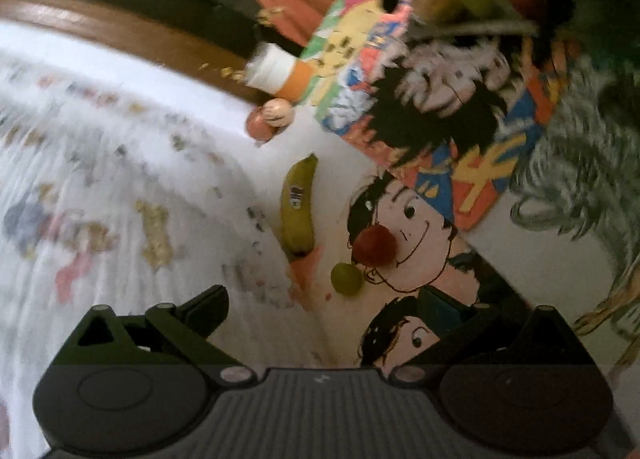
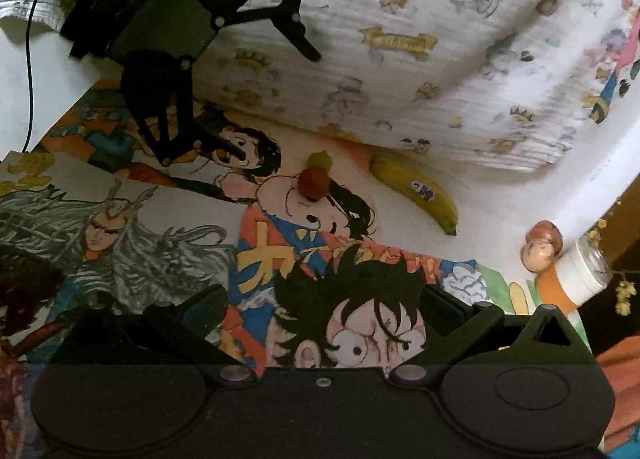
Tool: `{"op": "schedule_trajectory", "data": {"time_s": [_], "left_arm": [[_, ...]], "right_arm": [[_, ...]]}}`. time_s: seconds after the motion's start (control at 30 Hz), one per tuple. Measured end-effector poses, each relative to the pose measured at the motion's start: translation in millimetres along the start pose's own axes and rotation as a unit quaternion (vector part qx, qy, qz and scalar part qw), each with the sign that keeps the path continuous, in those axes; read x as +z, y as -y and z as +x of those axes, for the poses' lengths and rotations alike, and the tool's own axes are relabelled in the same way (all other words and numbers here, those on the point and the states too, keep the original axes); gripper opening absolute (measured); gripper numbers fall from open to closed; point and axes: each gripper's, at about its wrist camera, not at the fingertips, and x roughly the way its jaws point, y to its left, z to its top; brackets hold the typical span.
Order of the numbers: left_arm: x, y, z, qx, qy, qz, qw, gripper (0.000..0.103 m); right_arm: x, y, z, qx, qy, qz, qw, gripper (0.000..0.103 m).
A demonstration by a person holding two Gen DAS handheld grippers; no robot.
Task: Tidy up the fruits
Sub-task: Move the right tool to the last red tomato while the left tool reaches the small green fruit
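1. I see one white table [image 2: 500,195] carrying everything, with one white cartoon-print cloth [image 2: 400,39] bunched along one side.
2. Posters: I count at least three overlapping illustrated sheets, including one grey-haired figure poster [image 2: 120,235] and one colourful manga poster [image 2: 360,299].
3. Tongs: two units. My left tongs [image 1: 322,311] are spread wide with nothing between the fingers; in the right wrist view they hang above the posters. My right tongs [image 2: 324,307] are likewise spread and empty.
4. One bottle [image 1: 280,73], white with an orange band, lies on its side at the table edge.
5. One banana [image 1: 297,211], yellow with a sticker, lies on bare table just beside the cloth.
6. One red round fruit [image 1: 375,246] sits on a poster face, touching one green round fruit [image 1: 346,278].
7. Two pale pinkish round items [image 1: 269,117] sit together near the bottle; I cannot identify them.
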Motion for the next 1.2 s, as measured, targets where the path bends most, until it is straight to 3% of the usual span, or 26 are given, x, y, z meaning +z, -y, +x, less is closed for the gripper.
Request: {"op": "schedule_trajectory", "data": {"time_s": [0.1, 0.4, 0.63, 0.83, 1.0, 1.07, 1.2], "left_arm": [[-2.1, 4.0, 16.4, -0.001, -0.012, 0.031, 0.9994, 0.103], [-4.1, -1.1, 51.4, -0.017, -0.023, 0.061, 0.9977, 0.097], [-4.3, -5.4, 63.1, -0.02, -0.018, 0.086, 0.9959, 0.091], [-1.8, -6.2, 70.4, -0.032, -0.012, 0.11, 0.9933, 0.079], [2.2, -9.7, 77.6, -0.048, -0.011, 0.109, 0.9928, 0.066], [2.8, -9.6, 79.4, -0.055, -0.011, 0.108, 0.9926, 0.057], [3.1, -12.7, 82.0, -0.068, -0.014, 0.097, 0.9928, 0.052]], "right_arm": [[0.9, 11.1, 7.2, 0.021, 0.011, 0.002, 1.0, 0.1], [17.0, 39.2, 48.2, 0.11, 0.025, -0.01, 0.994, 0.09], [25.5, 46.7, 79.0, 0.146, 0.026, -0.03, 0.988, 0.082], [33.5, 48.2, 100.6, 0.175, 0.032, -0.031, 0.984, 0.076], [36.6, 47.8, 111.1, 0.191, 0.035, -0.023, 0.981, 0.073], [36.5, 46.4, 114.9, 0.193, 0.036, -0.021, 0.98, 0.071], [37.9, 40.6, 119.8, 0.192, 0.035, -0.038, 0.98, 0.065]]}}
